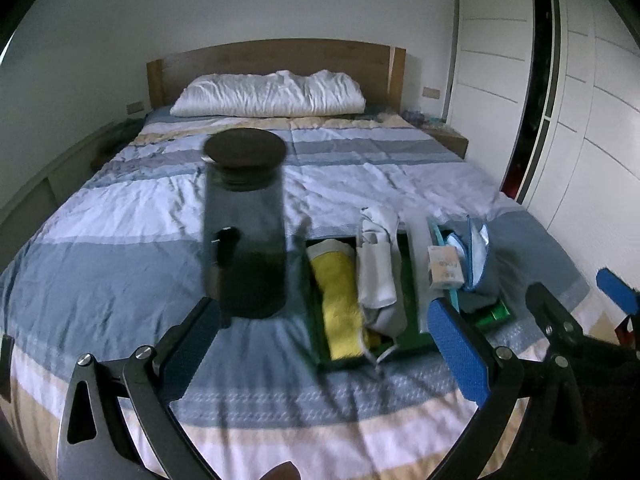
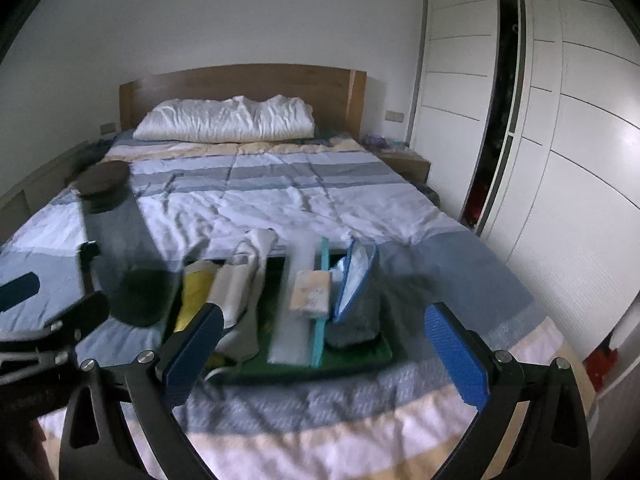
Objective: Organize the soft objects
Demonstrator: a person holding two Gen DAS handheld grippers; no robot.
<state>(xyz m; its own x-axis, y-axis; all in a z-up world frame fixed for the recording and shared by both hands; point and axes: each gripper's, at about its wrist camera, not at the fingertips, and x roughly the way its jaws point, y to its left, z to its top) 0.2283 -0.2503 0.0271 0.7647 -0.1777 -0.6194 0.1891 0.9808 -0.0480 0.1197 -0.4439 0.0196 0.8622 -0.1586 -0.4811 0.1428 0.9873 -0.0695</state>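
Sitting in the green tray point(image 1: 412, 320) near the foot of the bed point(image 1: 120, 240), the yellow towel point(image 1: 340, 308), grey cloth point(image 1: 378, 272) and blue pouch point(image 1: 478, 256) look mostly sorted. A dark jar point(image 1: 244, 224) stands just left, outside it. Both the left gripper point(image 1: 324, 344) and right gripper point(image 2: 324, 348) hover wide open, holding nothing; little seems left to do.

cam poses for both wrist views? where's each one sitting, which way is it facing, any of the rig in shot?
Left wrist: at the foot of the bed, facing the headboard; dark jar dead ahead. Own left tool open; the right tool shows at the right edge.
Right wrist: further right, same heading; green tray ahead. Own right tool open; the left tool shows at the left edge.
Shared: jar, tray, pillow, wardrobe.
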